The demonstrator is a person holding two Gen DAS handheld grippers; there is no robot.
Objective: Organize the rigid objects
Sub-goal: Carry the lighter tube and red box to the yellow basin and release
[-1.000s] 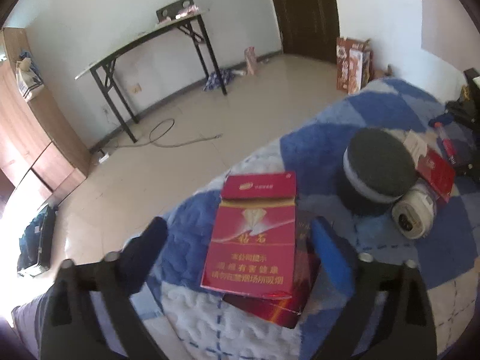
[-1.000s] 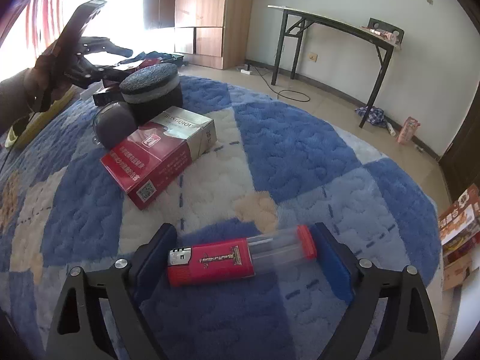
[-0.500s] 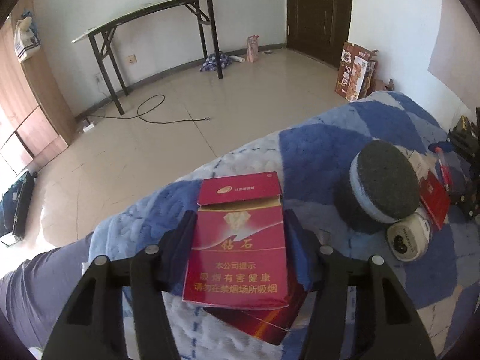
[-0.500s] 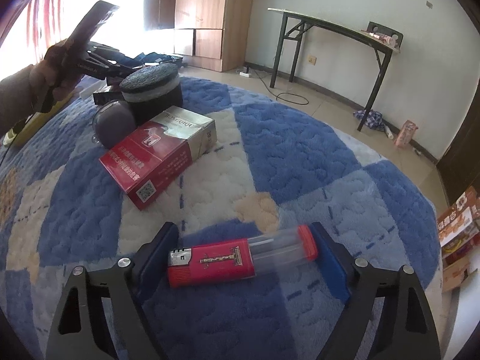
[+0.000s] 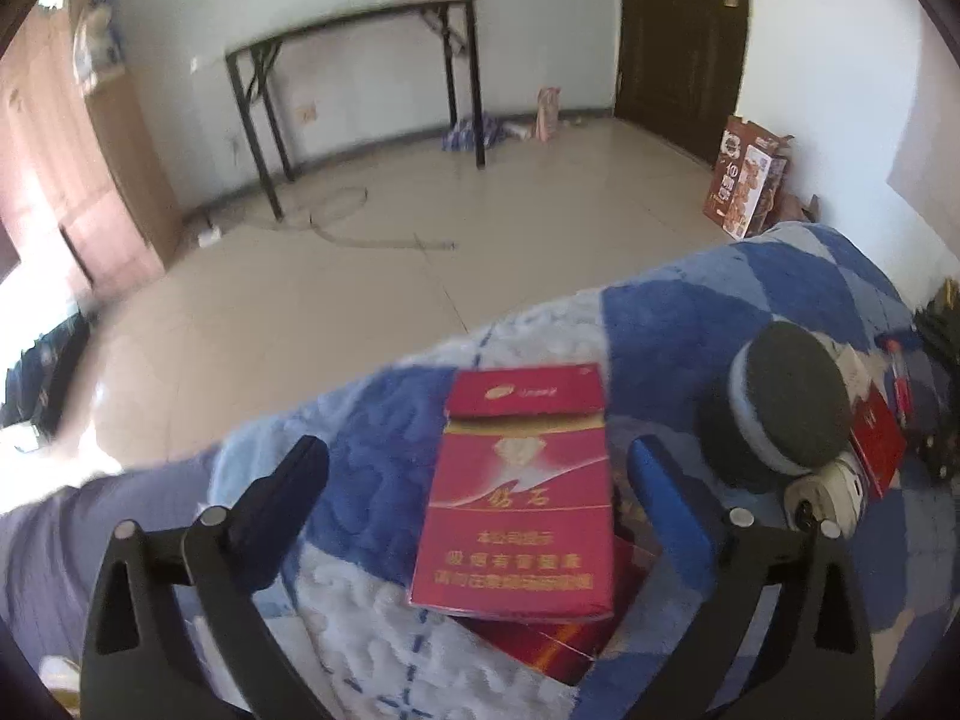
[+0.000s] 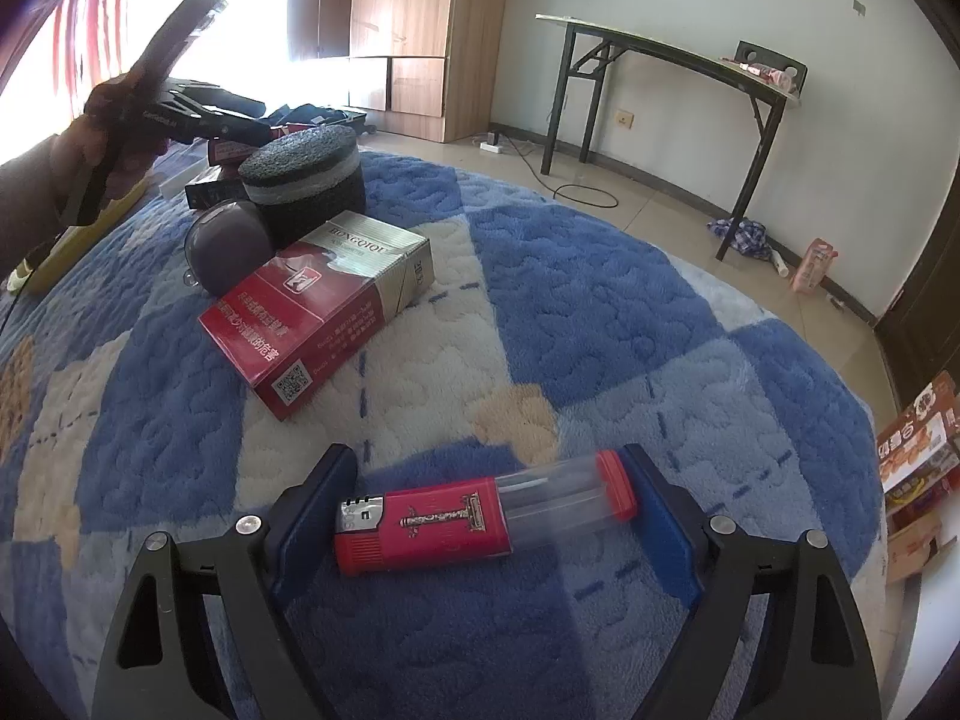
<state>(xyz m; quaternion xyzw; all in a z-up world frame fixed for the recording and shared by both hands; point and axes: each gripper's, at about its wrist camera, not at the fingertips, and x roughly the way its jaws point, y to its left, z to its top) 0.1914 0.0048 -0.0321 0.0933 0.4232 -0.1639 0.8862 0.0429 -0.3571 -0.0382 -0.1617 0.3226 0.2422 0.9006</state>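
Observation:
In the left wrist view a red cigarette pack (image 5: 519,492) lies on top of a darker red box (image 5: 543,636) on the blue and white blanket (image 5: 372,456). My left gripper (image 5: 480,480) is open, its fingers wide on either side of the pack and clear of it. In the right wrist view a red lighter with a clear tube (image 6: 480,519) lies between the fingers of my right gripper (image 6: 489,498), which looks shut on its two ends. A red and white cigarette carton (image 6: 318,309) lies further off.
A dark foam-topped cylinder (image 5: 786,405) and a white round object (image 5: 825,495) sit right of the pack. The same cylinder (image 6: 306,180) and a grey dome (image 6: 228,246) show in the right wrist view. A folding table (image 6: 672,66), wardrobe (image 6: 408,36) and cardboard boxes (image 5: 747,180) stand around the floor.
My left gripper closed around the red pack half a second ago and has since opened wide again. The right gripper and lighter have hardly moved.

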